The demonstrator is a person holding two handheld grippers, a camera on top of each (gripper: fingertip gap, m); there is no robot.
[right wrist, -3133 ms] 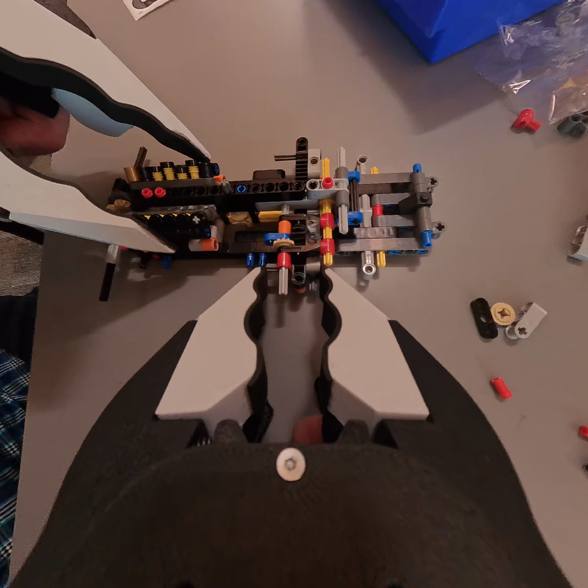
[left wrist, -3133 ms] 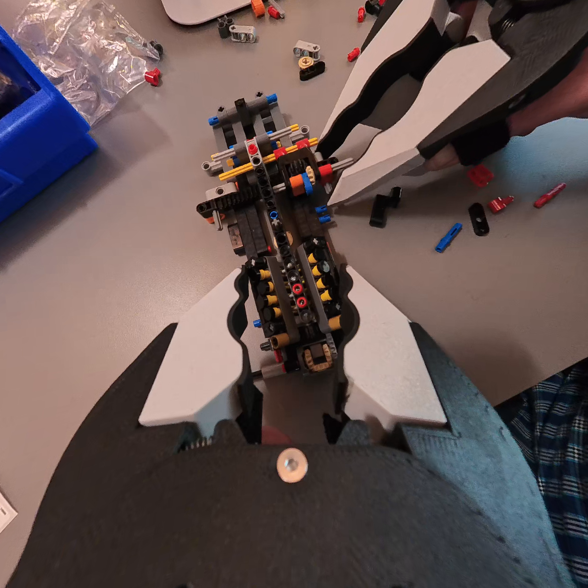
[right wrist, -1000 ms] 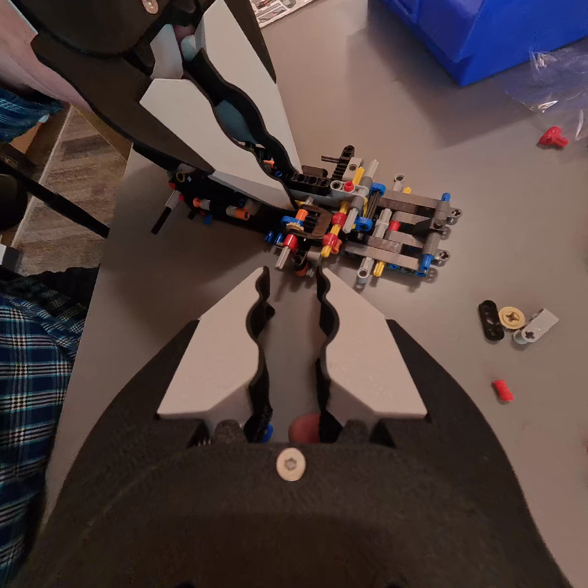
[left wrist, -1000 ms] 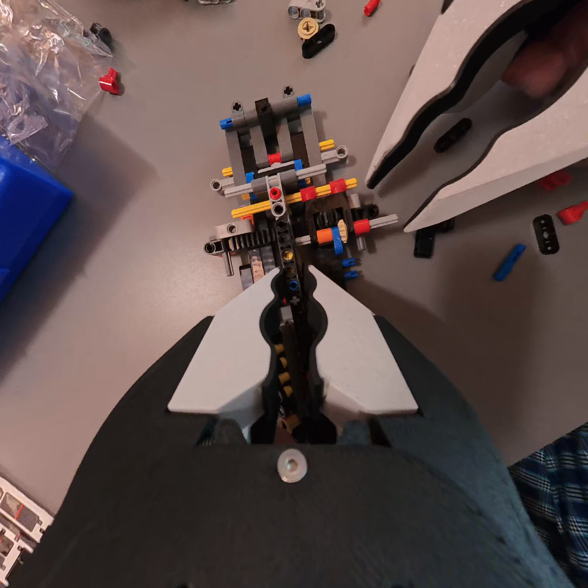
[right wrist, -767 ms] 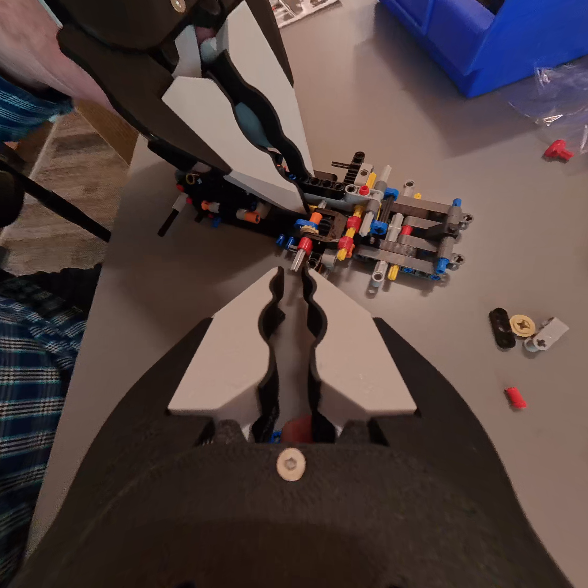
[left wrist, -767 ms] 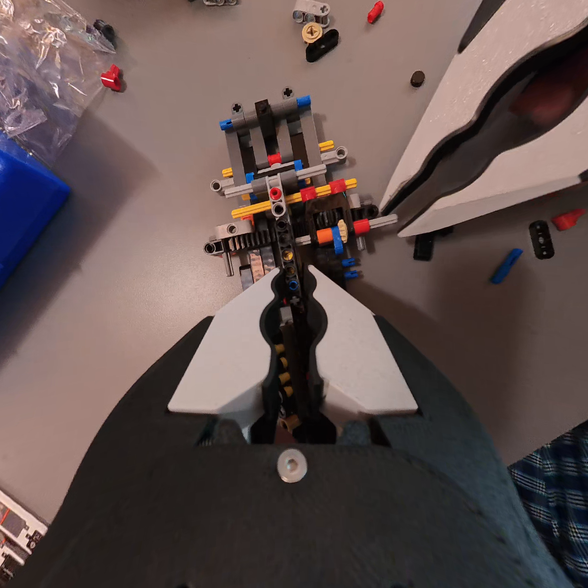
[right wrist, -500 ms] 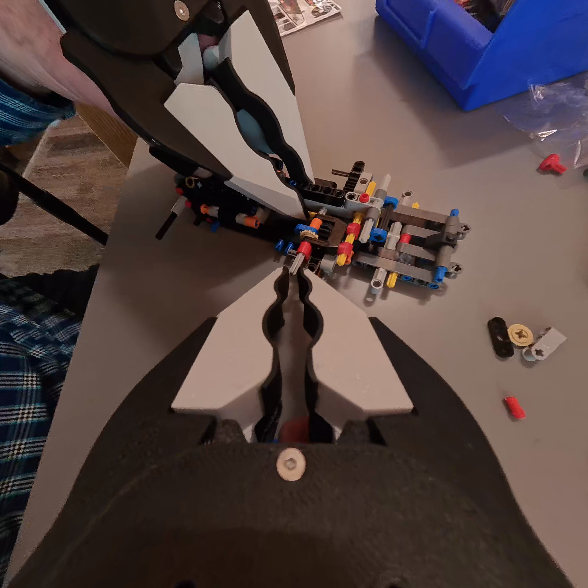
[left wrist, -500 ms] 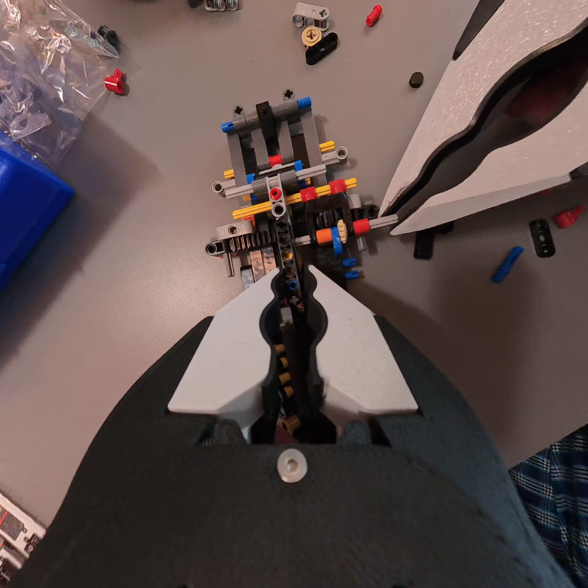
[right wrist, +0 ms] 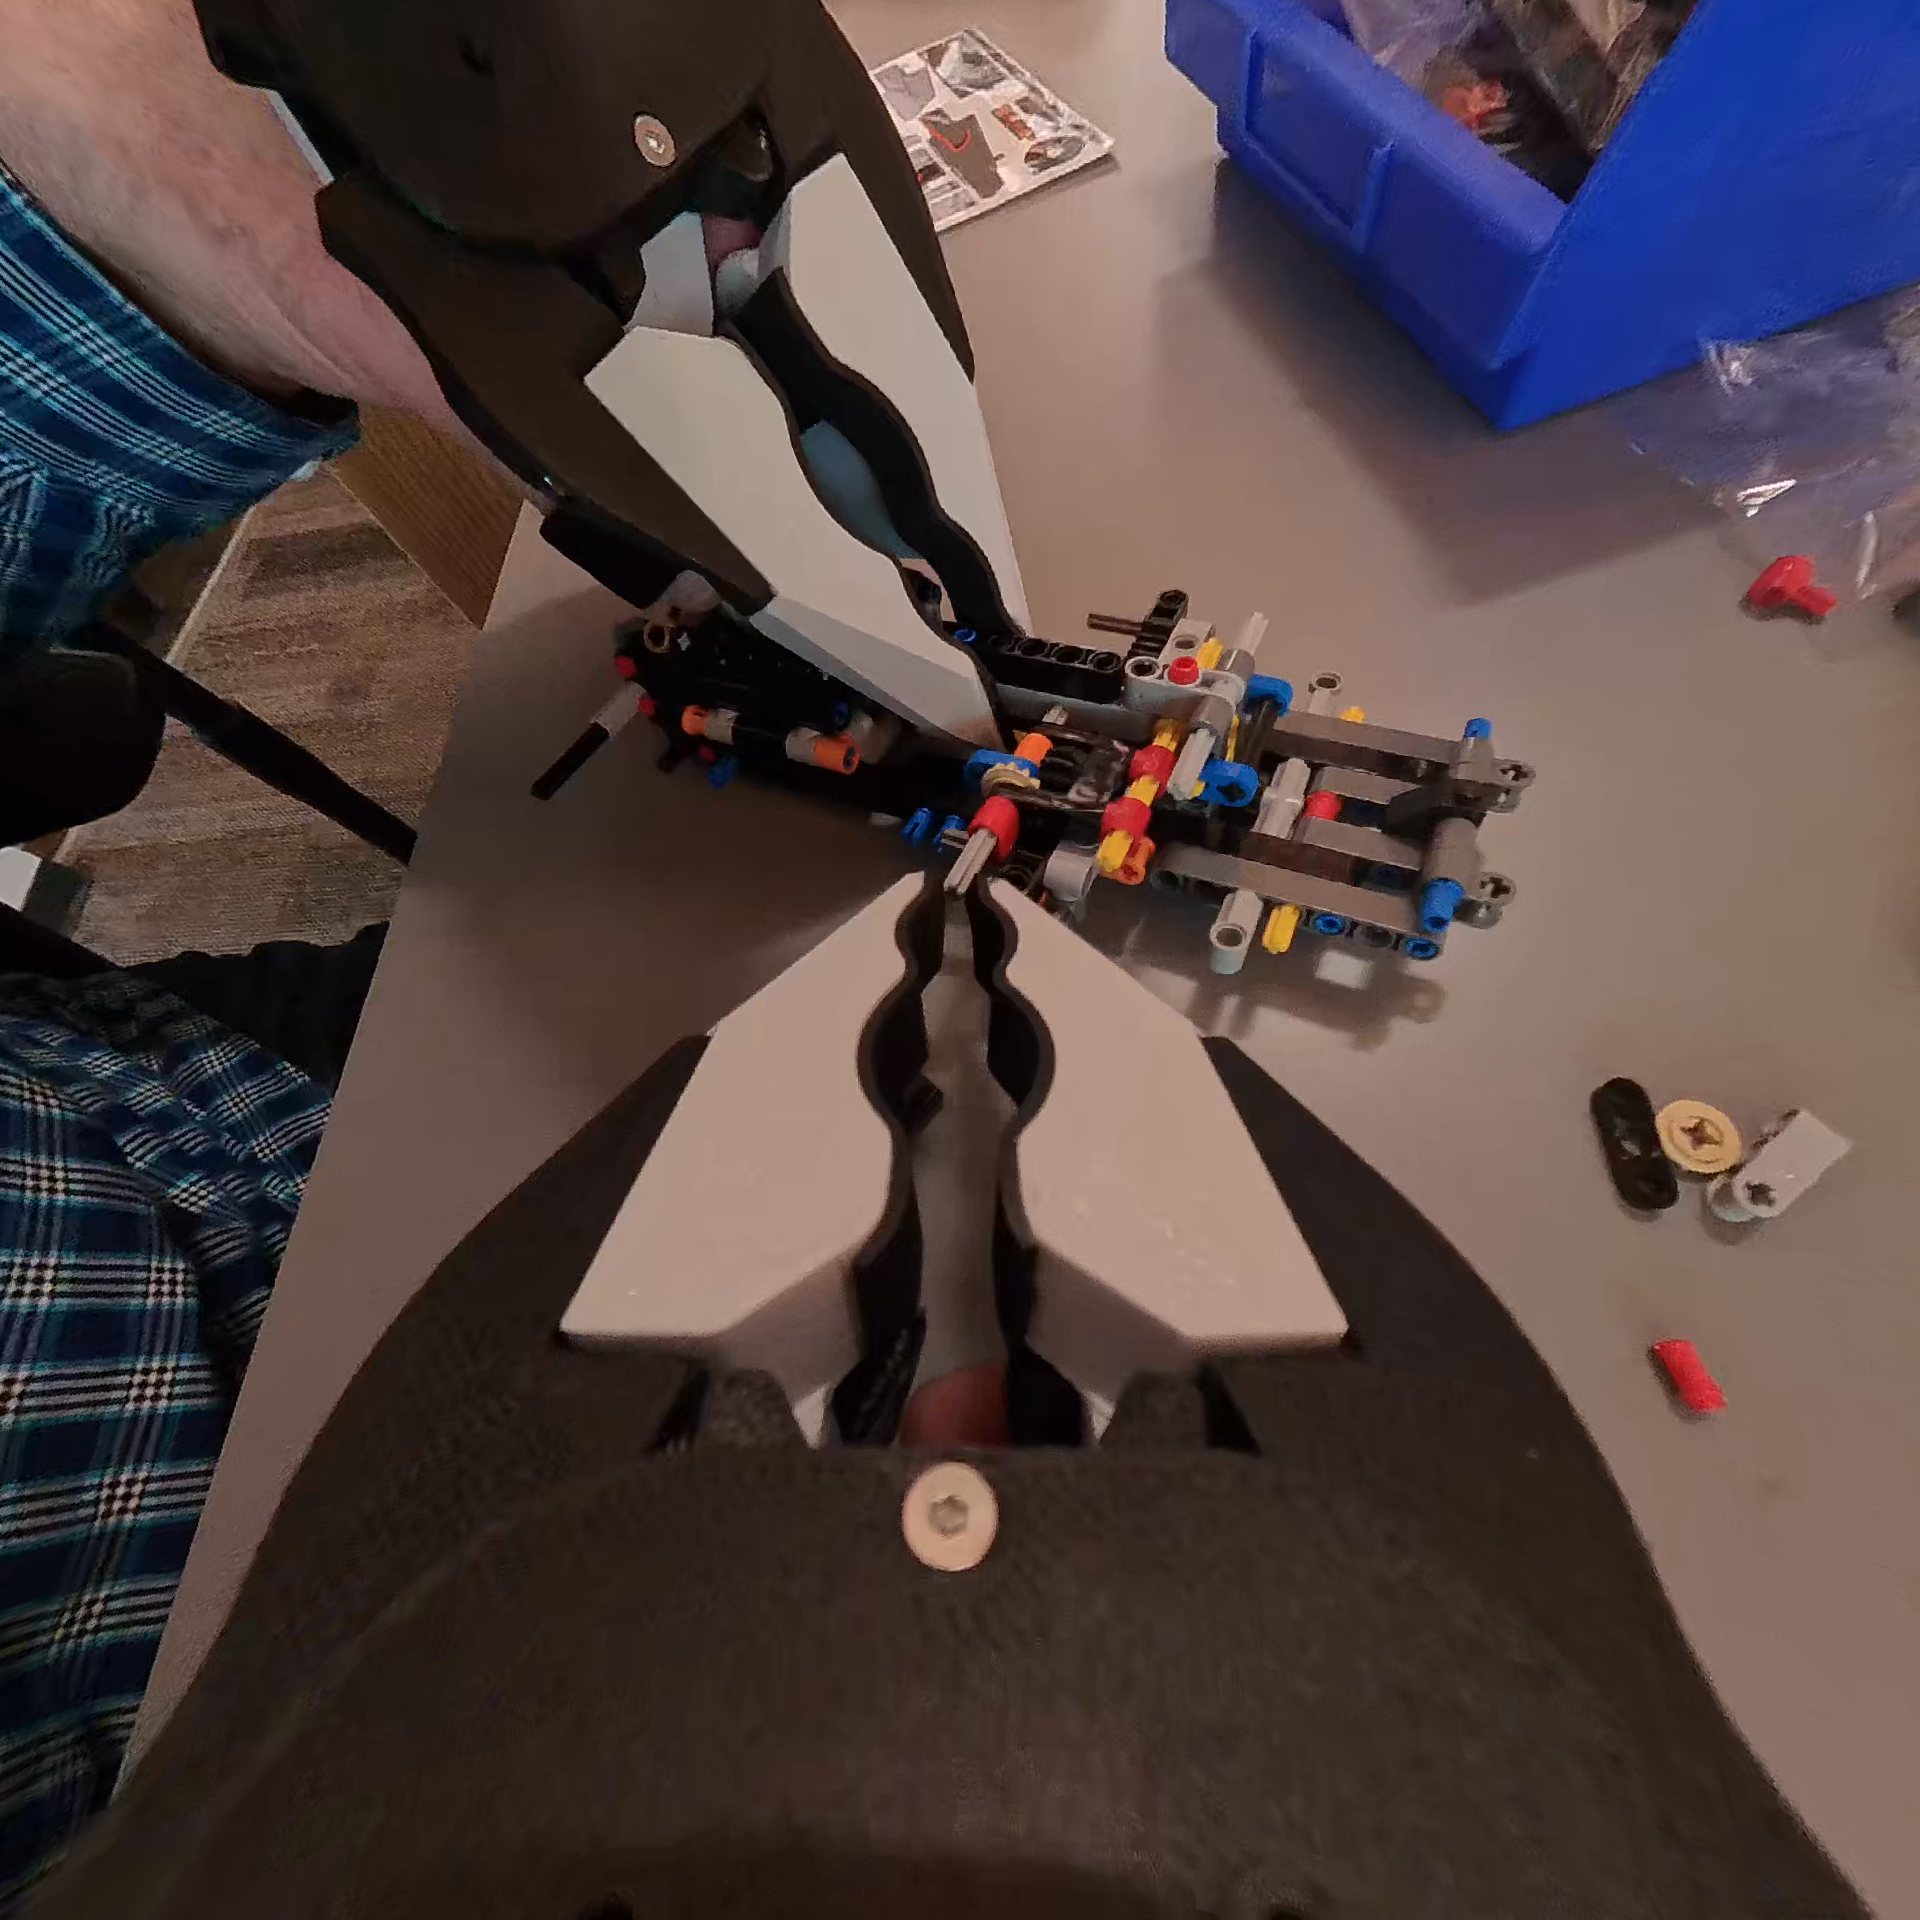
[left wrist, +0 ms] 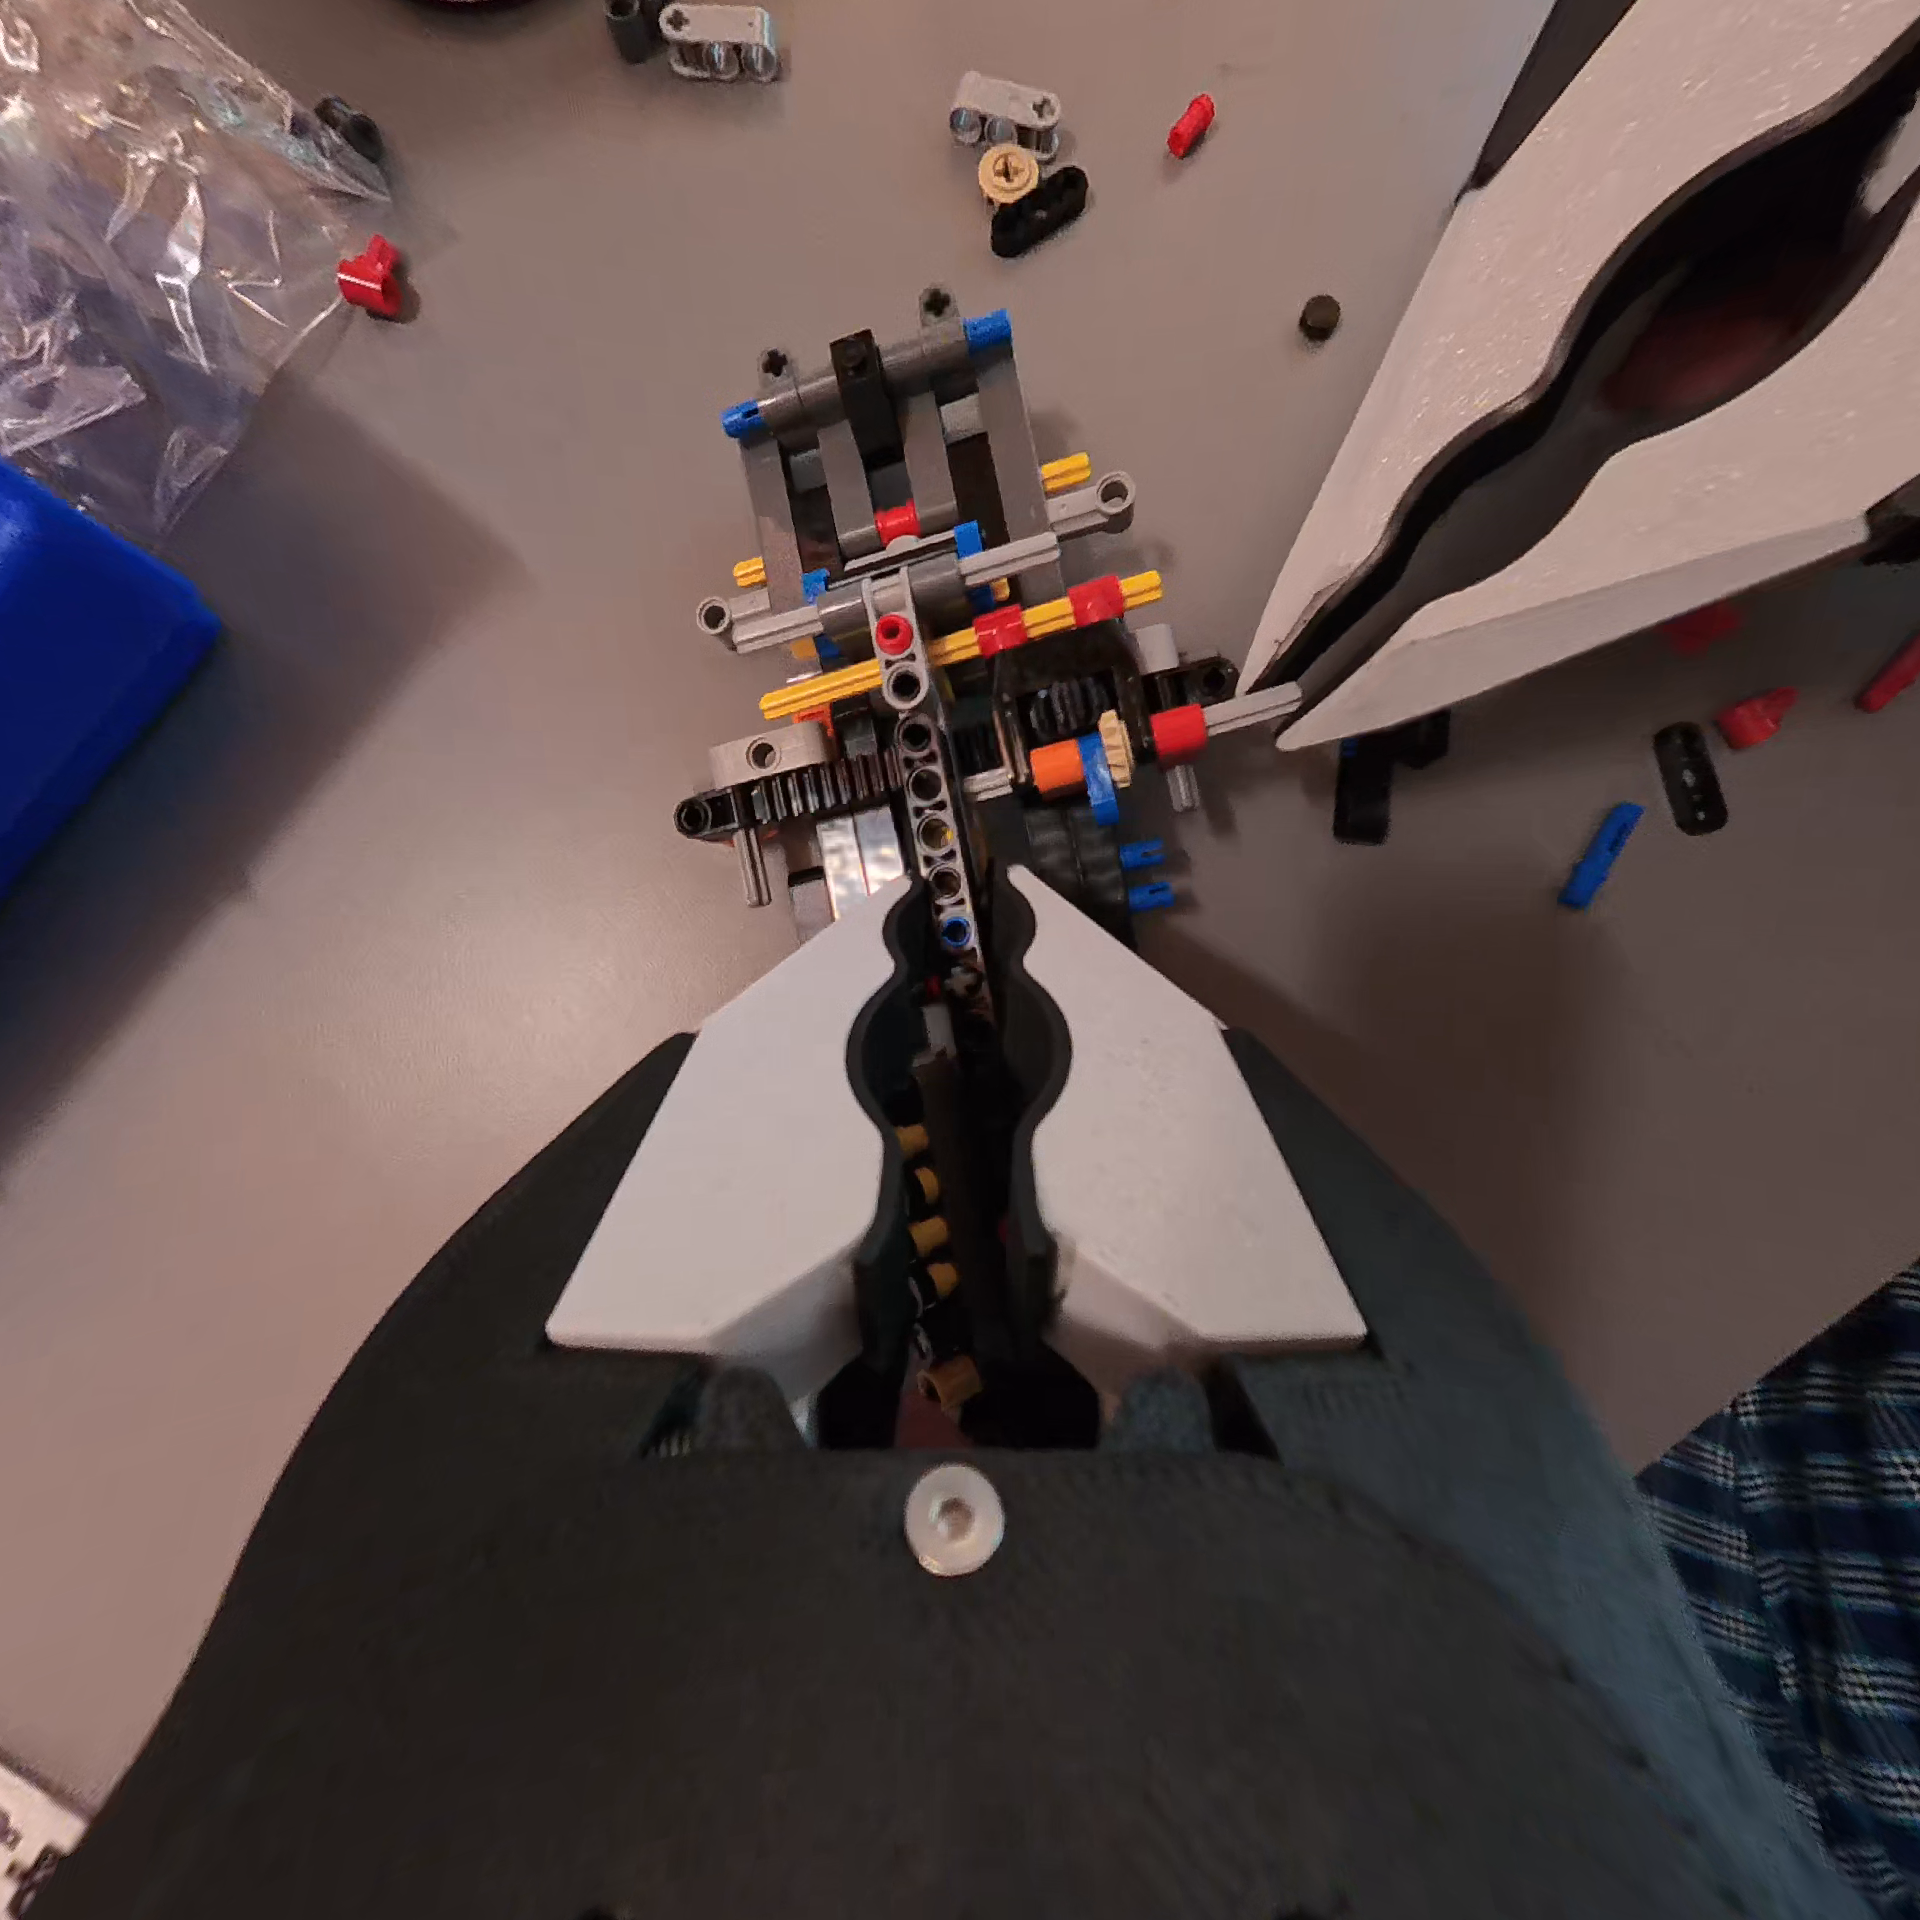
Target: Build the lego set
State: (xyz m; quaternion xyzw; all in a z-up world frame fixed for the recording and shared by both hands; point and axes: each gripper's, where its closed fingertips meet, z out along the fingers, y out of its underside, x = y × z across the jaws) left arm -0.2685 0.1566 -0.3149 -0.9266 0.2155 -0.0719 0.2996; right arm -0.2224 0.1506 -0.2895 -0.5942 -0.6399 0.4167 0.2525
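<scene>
The lego model point(left wrist: 914, 623) is a long chassis of grey, black, yellow and red beams that lies on the grey table. It also shows in the right wrist view point(right wrist: 1247, 790). My left gripper point(left wrist: 961, 894) is shut on the model's black centre beam and covers its near end. It shows from the side in the right wrist view point(right wrist: 987, 717). My right gripper point(right wrist: 961, 888) is shut on the tip of the grey axle point(right wrist: 971, 857) with a red bush that sticks out of the model's side. It shows in the left wrist view point(left wrist: 1273, 717).
A blue bin point(right wrist: 1558, 208) and a clear plastic bag point(left wrist: 125, 260) lie beyond the model. Loose pieces lie around: a black beam with a tan gear point(right wrist: 1662, 1143), a red pin point(right wrist: 1688, 1377) and a blue pin point(left wrist: 1600, 857). The table edge point(right wrist: 436, 831) is close on the left.
My left gripper slid forward along the model and closed on its centre beam. My right gripper narrowed its jaws, moved in and closed on the grey axle's tip.
</scene>
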